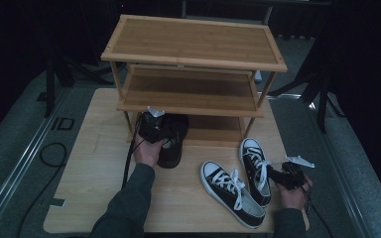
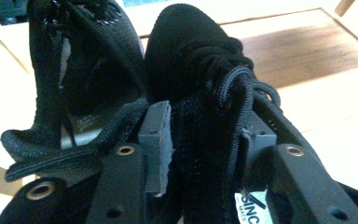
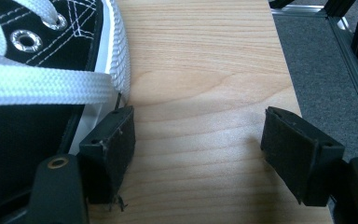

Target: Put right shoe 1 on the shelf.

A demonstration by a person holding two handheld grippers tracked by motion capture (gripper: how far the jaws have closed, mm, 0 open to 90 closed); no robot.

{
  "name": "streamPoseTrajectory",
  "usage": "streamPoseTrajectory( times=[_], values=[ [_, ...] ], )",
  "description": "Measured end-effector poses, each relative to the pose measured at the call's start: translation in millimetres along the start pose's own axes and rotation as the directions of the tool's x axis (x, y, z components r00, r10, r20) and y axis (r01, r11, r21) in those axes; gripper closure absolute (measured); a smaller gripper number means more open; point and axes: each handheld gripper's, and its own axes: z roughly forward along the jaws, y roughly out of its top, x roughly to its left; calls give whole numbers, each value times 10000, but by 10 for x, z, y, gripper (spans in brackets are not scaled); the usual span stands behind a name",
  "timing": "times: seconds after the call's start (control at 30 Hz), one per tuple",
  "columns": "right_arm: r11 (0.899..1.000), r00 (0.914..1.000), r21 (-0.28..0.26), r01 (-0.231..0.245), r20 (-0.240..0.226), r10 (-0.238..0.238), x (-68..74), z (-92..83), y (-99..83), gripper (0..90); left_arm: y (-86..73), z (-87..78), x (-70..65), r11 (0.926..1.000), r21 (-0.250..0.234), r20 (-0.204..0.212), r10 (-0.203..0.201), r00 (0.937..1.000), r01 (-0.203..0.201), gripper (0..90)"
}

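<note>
Overhead arrangement: a three-tier bamboo shoe rack (image 1: 193, 59) stands at the far side of a light wooden table (image 1: 94, 178), with two pairs of shoes in front of it.

Left gripper (image 1: 154, 130): held in the person's left hand (image 1: 146, 151) at the front edge of the rack's lowest shelf. In the left gripper view its jaws are closed on the tongue and collar of a black knit shoe (image 2: 200, 93), one pad (image 2: 156, 144) pressing on each side of the fabric. The shoe is matte black throughout, with round black cord laces looped just above the far pad and a white printed label on the tongue just below the pads. A second black shoe (image 2: 74, 79) of the same kind lies touching it on the other side of the near pad, its opening showing a grey lining. From above, the heel of the black pair (image 1: 173, 144) rests on the table while the toes reach under the middle shelf.

Right gripper (image 1: 285, 173): held in the person's right hand (image 1: 292, 193) near the table's right edge, jaws spread wide and gripping nothing. Bare table shows between the pads (image 3: 303, 154). A black canvas sneaker (image 3: 42, 70) with white flat laces, metal eyelets, white stitching and a ribbed white rubber edge lies against the outside of one pad. From above, this sneaker (image 1: 255, 168) and its partner (image 1: 230, 191) lie side by side, toes pointing away from the person.
</note>
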Motion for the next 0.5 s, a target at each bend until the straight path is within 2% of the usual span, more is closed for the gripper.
streamPoseTrajectory(
  times=[0.23, 0.5],
  values=[
    [10000, 10000, -1, -1, 1, 1, 0, 0, 0, 258, -9, -110, 45, 9996, -203, 584, -176, 9981, 188, 528],
    [10000, 10000, -4, 3, 7, -3, 0, 0, 0, 258, -45, -316, 88, 9978, -636, 1135, -86, 9935, 160, 494]
  ],
)
